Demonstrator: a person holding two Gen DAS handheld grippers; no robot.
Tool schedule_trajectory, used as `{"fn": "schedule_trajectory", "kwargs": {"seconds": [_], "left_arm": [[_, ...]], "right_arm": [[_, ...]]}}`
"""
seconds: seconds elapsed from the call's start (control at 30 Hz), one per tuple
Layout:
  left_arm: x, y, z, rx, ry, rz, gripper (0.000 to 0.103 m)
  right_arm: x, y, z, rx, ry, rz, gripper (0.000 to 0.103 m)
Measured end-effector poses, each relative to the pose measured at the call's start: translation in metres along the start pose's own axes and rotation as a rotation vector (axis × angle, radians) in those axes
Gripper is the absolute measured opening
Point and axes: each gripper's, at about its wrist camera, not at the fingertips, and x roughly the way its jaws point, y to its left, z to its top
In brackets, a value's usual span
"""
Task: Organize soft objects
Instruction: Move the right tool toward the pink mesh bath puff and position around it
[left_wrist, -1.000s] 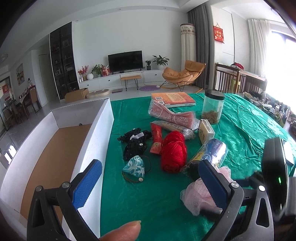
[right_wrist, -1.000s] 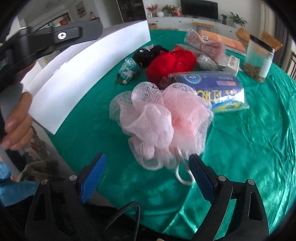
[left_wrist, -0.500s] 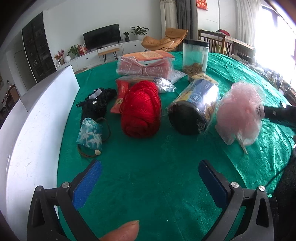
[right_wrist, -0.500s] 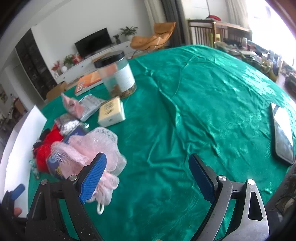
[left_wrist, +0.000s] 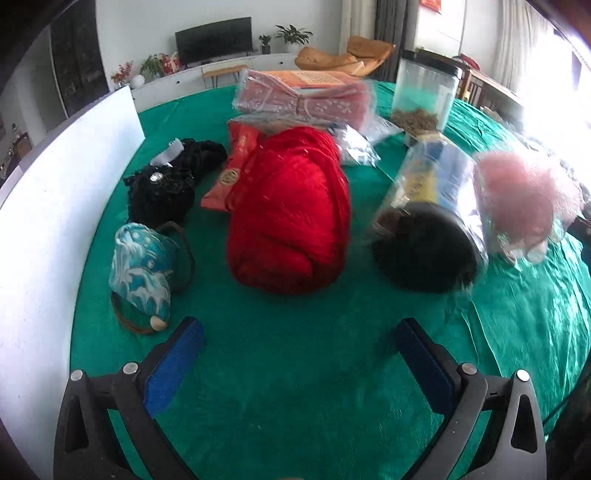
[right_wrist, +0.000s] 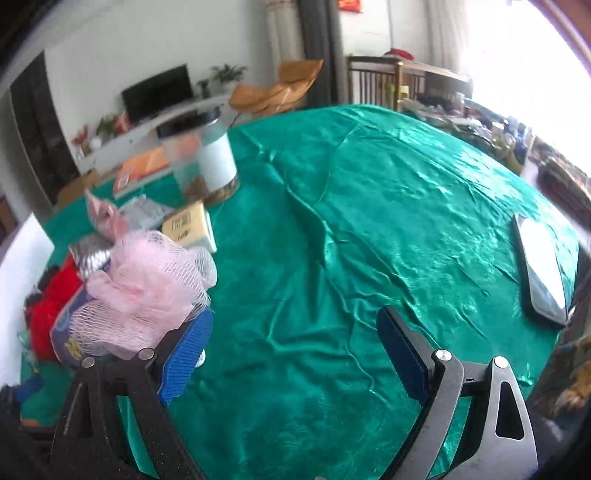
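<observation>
Left claw (left_wrist: 299, 350): it is spread wide and grasps nothing; it hovers low over the green surface (left_wrist: 295, 369), pointed at the red yarn bundle (left_wrist: 291, 210).
Right claw (right_wrist: 295, 339): it is also released and empty; its left finger (right_wrist: 186, 354) is just beside the pink mesh sponge (right_wrist: 147, 280), maybe touching it, and the sponge is not between the fingers.
Soft things: the red yarn bundle lies in the middle of the pile, the black lace piece (left_wrist: 166, 181) and the blue patterned pouch (left_wrist: 142, 266) lie to its left, near the white box wall (left_wrist: 55, 221).
Risk of wrong item: a wrapped cylinder (left_wrist: 428, 221) and a red packet (left_wrist: 236, 166) touch the yarn, so a wide closing may take them too.
Risk of slipping: the yarn probably compresses, so a shallow grip may pull only some strands.
Risk on the right: the phone (right_wrist: 541, 273) lies near the edge, and a careless swing may push it off.
Risk of a side push: the sponge is light, so the finger may shove it away.
</observation>
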Motion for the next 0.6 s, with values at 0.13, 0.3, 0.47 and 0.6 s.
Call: {"fn": "schedule_trajectory", "kwargs": {"seconds": [0.13,0.3,0.47,0.6], "left_arm": [[0.003,0.0,0.004,-0.015,-0.012,0.009,0.103],[0.003,0.001,0.003,-0.019,-0.016,0.012,0.103],[0.003,0.001,0.002,-0.019,-0.017,0.011,0.103],[0.003,0.001,0.003,-0.019,-0.017,0.011,0.103]], "right_arm": [[-0.006,-0.019,-0.002,0.113,-0.012,0.058,0.092],[0.021,-0.036,-0.002,0.176,0.075,-0.018,0.092],[0.034,-0.045,-0.009,0.204,0.126,-0.04,0.092],[0.033,-0.044,-0.01,0.199,0.132,-0.042,0.093]]}}
